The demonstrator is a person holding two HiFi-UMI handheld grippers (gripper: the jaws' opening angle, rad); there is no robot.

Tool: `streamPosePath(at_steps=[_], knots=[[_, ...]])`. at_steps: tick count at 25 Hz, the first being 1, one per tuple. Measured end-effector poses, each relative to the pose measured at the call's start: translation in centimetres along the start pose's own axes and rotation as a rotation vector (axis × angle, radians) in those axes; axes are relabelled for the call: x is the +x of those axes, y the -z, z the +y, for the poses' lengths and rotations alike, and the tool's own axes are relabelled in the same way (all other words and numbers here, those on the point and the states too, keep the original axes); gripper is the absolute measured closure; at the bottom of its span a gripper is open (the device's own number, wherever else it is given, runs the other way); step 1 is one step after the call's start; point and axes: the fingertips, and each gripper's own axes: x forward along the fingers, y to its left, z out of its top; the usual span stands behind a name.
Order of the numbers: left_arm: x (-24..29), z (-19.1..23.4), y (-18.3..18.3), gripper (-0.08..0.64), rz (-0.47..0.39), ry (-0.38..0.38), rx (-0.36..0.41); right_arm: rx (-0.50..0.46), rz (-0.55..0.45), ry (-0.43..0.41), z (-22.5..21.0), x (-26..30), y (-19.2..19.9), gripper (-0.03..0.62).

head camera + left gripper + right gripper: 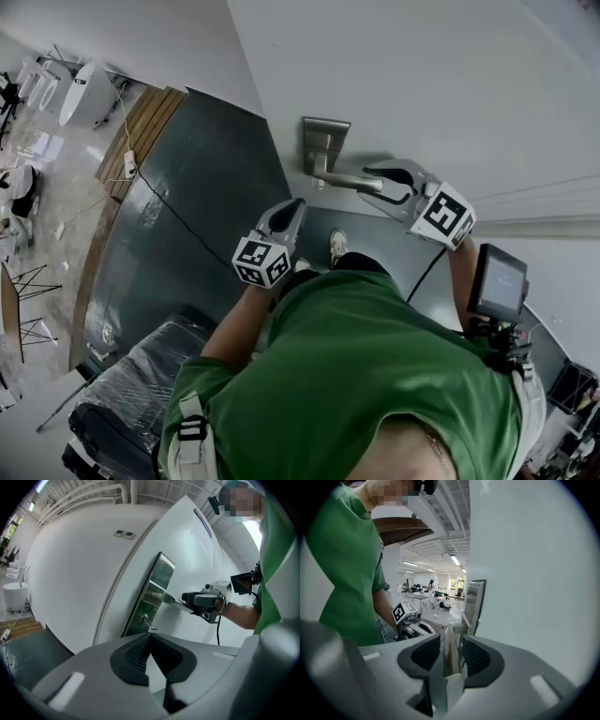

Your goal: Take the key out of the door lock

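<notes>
A steel lock plate (pixel 152 595) sits on the white door (pixel 84 573). A small key (pixel 146 620) sticks out of the plate's lower part, below the lever handle (pixel 171 599). My left gripper (pixel 150 634) is shut with nothing between its pads, a short way in front of the key and apart from it. In the head view the left gripper (pixel 296 206) hangs just below the lock plate (pixel 324 142); I cannot make out the key there. My right gripper (pixel 451 641) is shut on the lever handle (pixel 451 653), also seen from above, where the right gripper (pixel 372 179) holds the handle's free end.
A dark grey floor mat (pixel 197 206) lies before the door with a black cable (pixel 169 211) across it. A wrapped black case (pixel 131 394) stands at lower left. A small screen (pixel 500 281) on a stand is at the right. The person's green shirt (pixel 356 375) fills the bottom.
</notes>
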Motion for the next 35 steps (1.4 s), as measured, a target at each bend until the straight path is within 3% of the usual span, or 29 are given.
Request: streamPosePath(at_steps=[5,10,17,24,35], knots=[[-0.4,-1.0,1.2,0.552,0.063,0.033,0.067,-0.072,0.148,-0.052,2.0,1.8,-0.1,0.454],[3.1,-0.9,1.2,0.548,0.123,0.041,0.129,-0.077,0.276,-0.129,0.1,3.0,1.0,0.454],[5.3,-0.1,1.4,0.54,0.164,0.036,0.156,-0.21,0.451,-0.126,-1.3,4.4,3.2,0.454],[5.1,0.2,2.1,0.528,0.198,0.057,0.209,-0.257,0.597,-0.098,-0.8,6.1,4.7,0.476],[6.0,-0.4,1.6,0.469,0.218,0.115,0.243,-0.227,0.639,-0.083,-0.9,5.9,4.7,0.505]])
